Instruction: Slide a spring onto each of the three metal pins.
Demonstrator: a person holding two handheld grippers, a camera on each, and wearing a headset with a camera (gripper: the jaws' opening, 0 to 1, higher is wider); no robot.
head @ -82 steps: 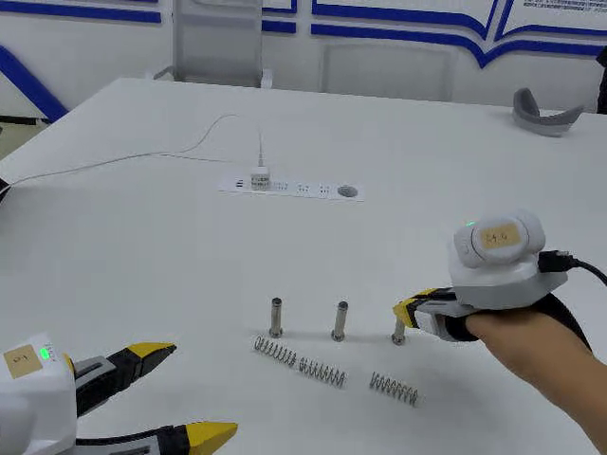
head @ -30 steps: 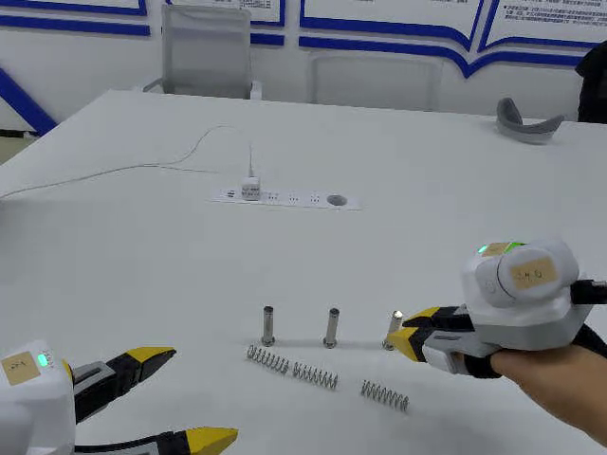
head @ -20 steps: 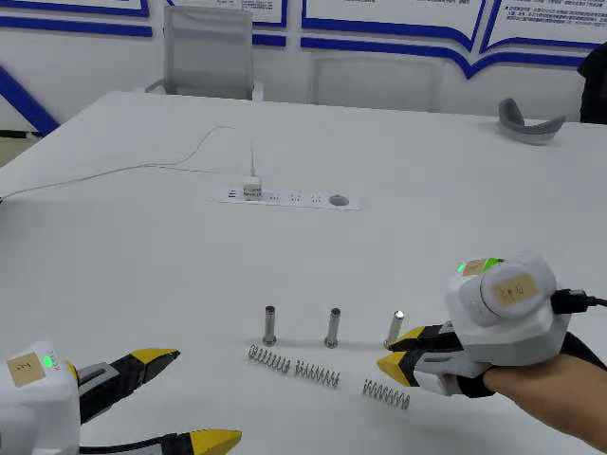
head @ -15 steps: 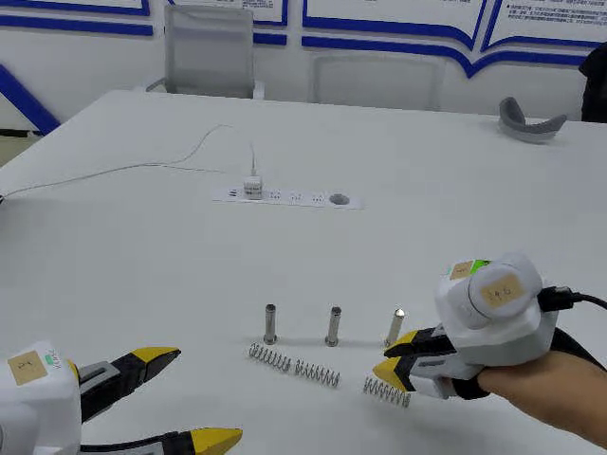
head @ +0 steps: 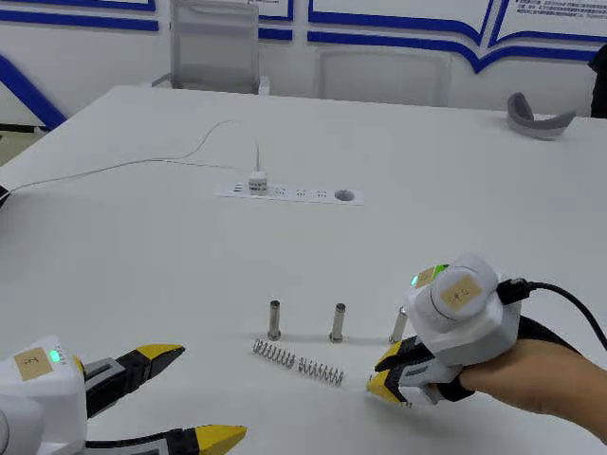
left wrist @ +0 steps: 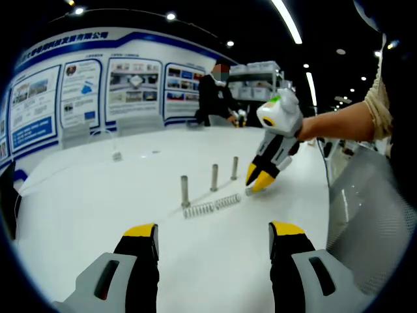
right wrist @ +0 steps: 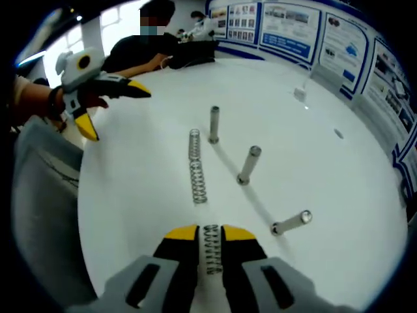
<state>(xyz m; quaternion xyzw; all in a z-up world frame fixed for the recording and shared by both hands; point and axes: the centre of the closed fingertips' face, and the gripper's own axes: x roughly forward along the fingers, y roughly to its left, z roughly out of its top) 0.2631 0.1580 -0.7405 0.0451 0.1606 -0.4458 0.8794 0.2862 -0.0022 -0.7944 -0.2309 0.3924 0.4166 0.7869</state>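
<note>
Three metal pins point(head: 275, 319) point(head: 339, 322) point(head: 398, 325) stand in a row on the white table point(head: 142, 246). Two springs point(head: 273, 353) point(head: 321, 371) lie end to end in front of them. A third spring point(right wrist: 210, 251) lies flat between the jaws of my right gripper point(right wrist: 208, 233); the jaws stand narrowly apart, with a thin gap on each side. In the head view the right gripper point(head: 382, 372) is tipped down at the table beside the right pin. My left gripper point(head: 194, 393) hovers wide open at the near left, holding nothing.
A power strip point(head: 289, 191) with a white plug and cable point(head: 142, 163) lies mid-table. A grey curved object point(head: 541, 114) sits at the far right edge. A chair point(head: 213, 43) stands behind the table. A person point(left wrist: 215, 98) stands in the background.
My right gripper moved from the right pin down to the rightmost spring, opened, and lowered its jaws around it. The left gripper stayed put.
</note>
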